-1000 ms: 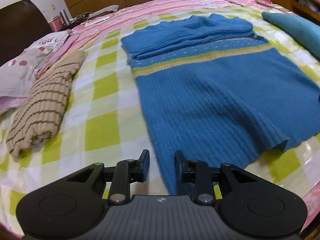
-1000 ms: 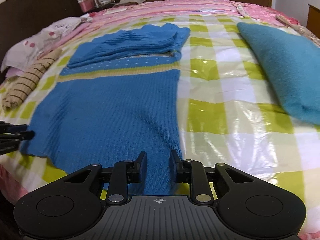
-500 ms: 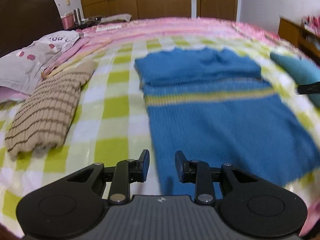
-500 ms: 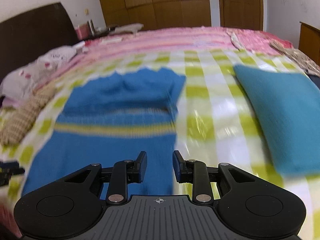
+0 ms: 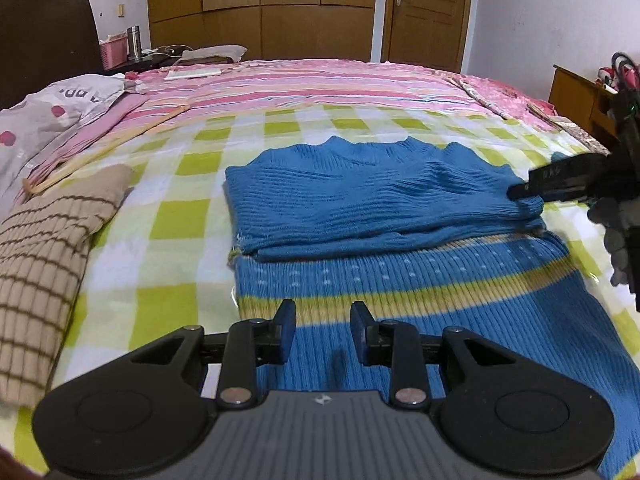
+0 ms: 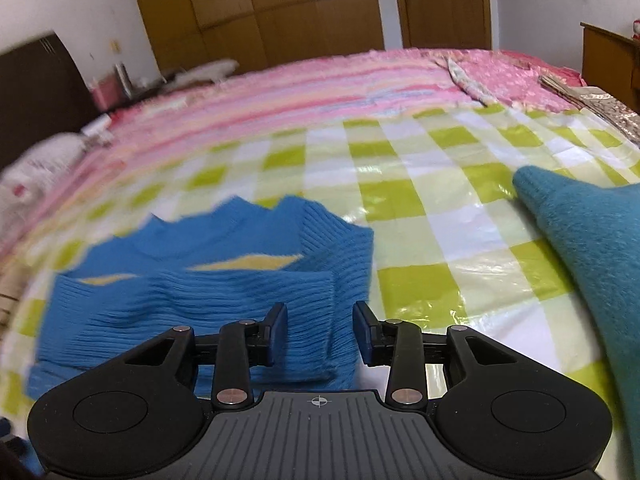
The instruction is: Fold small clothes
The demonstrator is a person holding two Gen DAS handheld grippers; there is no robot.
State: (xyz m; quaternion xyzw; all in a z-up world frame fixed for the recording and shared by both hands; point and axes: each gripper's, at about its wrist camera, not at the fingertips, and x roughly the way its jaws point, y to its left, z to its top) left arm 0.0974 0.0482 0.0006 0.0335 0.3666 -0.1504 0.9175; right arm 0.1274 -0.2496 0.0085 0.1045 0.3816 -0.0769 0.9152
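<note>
Far left on the bed (image 5: 120,280), a striped beige garment (image 5: 44,256) lies folded near the edge. Mid-bed, the blue sweater (image 5: 380,208) lies flat on the checked cover, sleeves folded across its chest. The left tongs (image 5: 323,334) hang just above the sweater's left side near the yellow stripe, spread a little, nothing between them. The right tongs (image 6: 320,332) hover over the sweater's right shoulder corner, their jaws having just been opening, empty. Further right, a teal garment (image 6: 592,240) lies by the bed's right edge.
</note>
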